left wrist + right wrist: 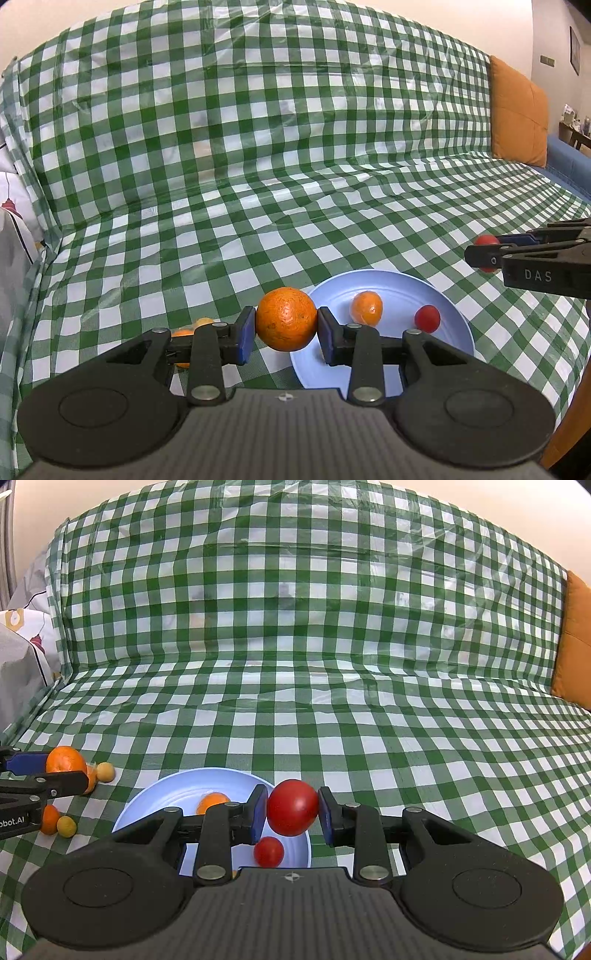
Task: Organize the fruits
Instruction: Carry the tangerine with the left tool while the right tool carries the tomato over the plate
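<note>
Blue plate (pixel 436 291) sits on the green-and-white checked cloth (pixel 258 147) and holds a small orange (pixel 366 308) and a small red tomato (pixel 427 318), apart from each other. Right wrist view has the same plate (pixel 177 790), the small orange (pixel 212 800) partly behind the finger linkage, the small tomato (pixel 269 851) near the plate's near edge.

Left gripper (pixel 286 330) is clamped on a large orange (pixel 286 319), blue pads touching both sides, held above the cloth just left of the plate rim. Right gripper (pixel 292 812) is clamped on a larger red tomato (pixel 292 806), held over the plate's right part.

Only the right wrist view shows the loose fruit on the cloth left of the plate: a yellowish round fruit (pixel 105 771) and another (pixel 66 826) beside a small orange one (pixel 50 819); left wrist view gets only orange slivers of these behind its left finger. It also shows the left gripper (pixel 48 771) from the side with its orange (pixel 65 760). Only the left wrist view shows the right gripper (pixel 484 251) side-on with its tomato (pixel 485 240), plus an orange cushion (pixel 517 114) at right.

Readable text: "DAS" on the right gripper body in the left view; "bot.AI", cut off, on the left gripper body in the right view.
</note>
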